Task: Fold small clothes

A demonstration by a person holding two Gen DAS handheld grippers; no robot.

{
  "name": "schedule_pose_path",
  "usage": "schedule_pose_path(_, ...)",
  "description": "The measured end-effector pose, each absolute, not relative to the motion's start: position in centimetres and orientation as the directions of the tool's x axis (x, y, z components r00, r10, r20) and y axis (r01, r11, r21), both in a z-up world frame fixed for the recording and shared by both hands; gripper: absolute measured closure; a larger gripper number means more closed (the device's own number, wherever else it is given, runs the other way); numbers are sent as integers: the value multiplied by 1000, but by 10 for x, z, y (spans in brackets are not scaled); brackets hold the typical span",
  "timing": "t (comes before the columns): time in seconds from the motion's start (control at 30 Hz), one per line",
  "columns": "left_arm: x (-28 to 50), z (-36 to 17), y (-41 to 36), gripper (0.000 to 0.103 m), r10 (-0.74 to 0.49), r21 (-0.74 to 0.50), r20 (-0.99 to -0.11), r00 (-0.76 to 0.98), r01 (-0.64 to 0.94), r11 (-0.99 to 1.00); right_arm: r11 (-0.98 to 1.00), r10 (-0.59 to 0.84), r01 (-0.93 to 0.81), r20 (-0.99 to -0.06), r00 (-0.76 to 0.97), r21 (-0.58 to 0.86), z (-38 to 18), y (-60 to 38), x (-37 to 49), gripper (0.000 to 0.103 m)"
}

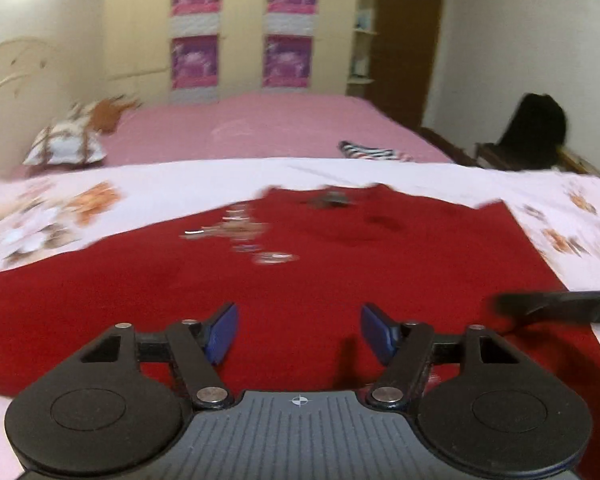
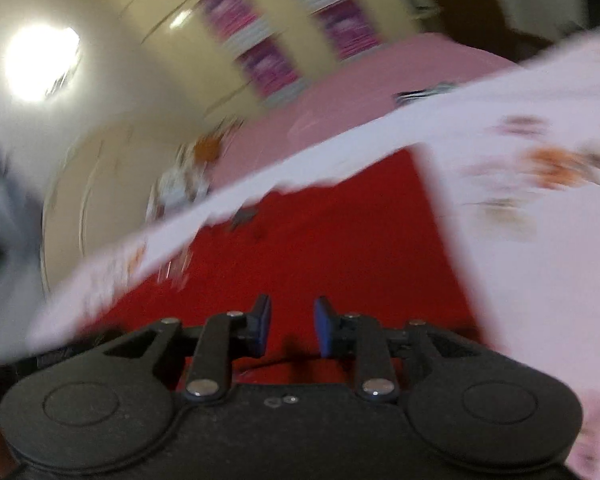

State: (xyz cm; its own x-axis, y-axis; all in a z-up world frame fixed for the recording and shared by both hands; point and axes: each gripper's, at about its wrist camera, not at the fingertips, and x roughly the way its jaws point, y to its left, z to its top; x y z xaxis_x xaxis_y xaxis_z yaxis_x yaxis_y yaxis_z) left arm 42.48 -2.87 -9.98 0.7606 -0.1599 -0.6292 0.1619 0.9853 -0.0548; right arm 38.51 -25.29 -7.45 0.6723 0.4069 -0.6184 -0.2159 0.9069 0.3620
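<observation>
Left wrist view puts the red garment (image 1: 300,280) right under my tool: it lies spread flat on a white floral sheet (image 1: 60,208), with a blurred pale print (image 1: 236,232) on its chest and the neckline toward the far edge. My left gripper (image 1: 299,330) hangs over the near part of the red cloth with its blue pads (image 1: 222,332) standing well apart and nothing between them; whether the tips touch the fabric I cannot tell. At the right edge of this view a dark bar (image 1: 560,306) reaches in above the garment; it is too smeared for me to say what it is.

From the right wrist view, heavily blurred and tilted, I see the same red garment (image 2: 320,240) below my right gripper (image 2: 291,326). Its jaws stand only a little apart, a narrow gap showing red cloth behind, and they grip nothing.

Beyond the floral sheet lies a pink bedspread (image 1: 268,128), with a patterned pillow (image 1: 66,140) at its left and a striped piece of cloth (image 1: 372,151) near its right edge. Behind the bed stands a cream wardrobe (image 1: 240,28) with purple panels, and off to the right a dark shape sits on a chair (image 1: 536,132).
</observation>
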Motion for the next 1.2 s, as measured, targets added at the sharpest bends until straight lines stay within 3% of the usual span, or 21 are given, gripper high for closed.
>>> schedule_pose_path(0.1, 427, -120, -34, 35, -165, -66, -662, 731, 162, 985, 923, 382, -307, -647, 660, 232, -82, -223, 379, 82)
schedule_pose_path(0.17, 422, -119, -17, 35, -149, -46, -644, 750, 156, 987, 928, 361, -330, -650, 669, 175, -83, -225, 373, 89)
schedule_pose_path(0.27, 417, -119, 31, 36, -43, -16, -651, 758, 43, 999, 964, 258, -237, -658, 708, 122, -76, -264, 369, 99)
schedule_pose_path(0.33, 416, -120, 57, 35, -13, -14, -656, 755, 4, 1000, 970, 244, -172, -660, 710, 173, -78, -304, 367, 103)
schedule_pose_path(0.43, 425, -108, 55, 36, 8, -10, -652, 758, -19, 1000, 945, 319, -183, -644, 695, 271, -72, -322, 370, 101)
schedule_pose_path(0.47, 428, -103, 49, 35, -13, -19, -630, 777, 2, 1000, 950, 304, -185, -610, 731, 252, -66, -321, 369, 80)
schedule_pose_path(0.5, 433, -99, 42, 35, -32, -20, -615, 788, 25, 1000, 954, 292, -189, -573, 766, 234, -60, -319, 372, 71)
schedule_pose_path(0.53, 441, -99, 36, 35, -35, -6, -615, 787, 40, 999, 953, 292, -188, -558, 777, 236, -57, -316, 381, 69)
schedule_pose_path(0.6, 457, -102, 23, 35, -39, 9, -623, 781, 57, 998, 954, 286, -173, -567, 772, 245, -57, -313, 407, 71)
schedule_pose_path(0.7, 480, -116, 8, 35, -11, 85, -659, 752, 89, 992, 959, 282, -202, -591, 755, 199, -63, -300, 445, 82)
schedule_pose_path(0.77, 477, -120, 15, 28, -14, 71, -656, 755, 80, 994, 968, 243, -224, -620, 746, 110, -72, -290, 459, 90)
schedule_pose_path(0.87, 468, -120, 38, 22, 15, 57, -656, 755, 29, 998, 991, 128, -69, -636, 761, 117, -80, -321, 470, 103)
schedule_pose_path(0.93, 466, -124, 49, 18, -3, 11, -660, 751, 14, 1000, 976, 166, -36, -625, 763, 215, -86, -349, 469, 103)
schedule_pose_path(1.0, 470, -123, 46, 18, 11, 23, -662, 750, 6, 1000, 985, 152, -64, -636, 756, 158, -82, -338, 468, 103)
schedule_pose_path(1.07, 465, -113, 39, 21, 13, 23, -637, 771, 2, 1000, 989, 144, -86, -638, 757, 122, -75, -326, 465, 94)
schedule_pose_path(1.2, 453, -118, 32, 21, -21, 25, -641, 767, 48, 999, 983, 185, -160, -580, 794, 94, -54, -308, 420, 88)
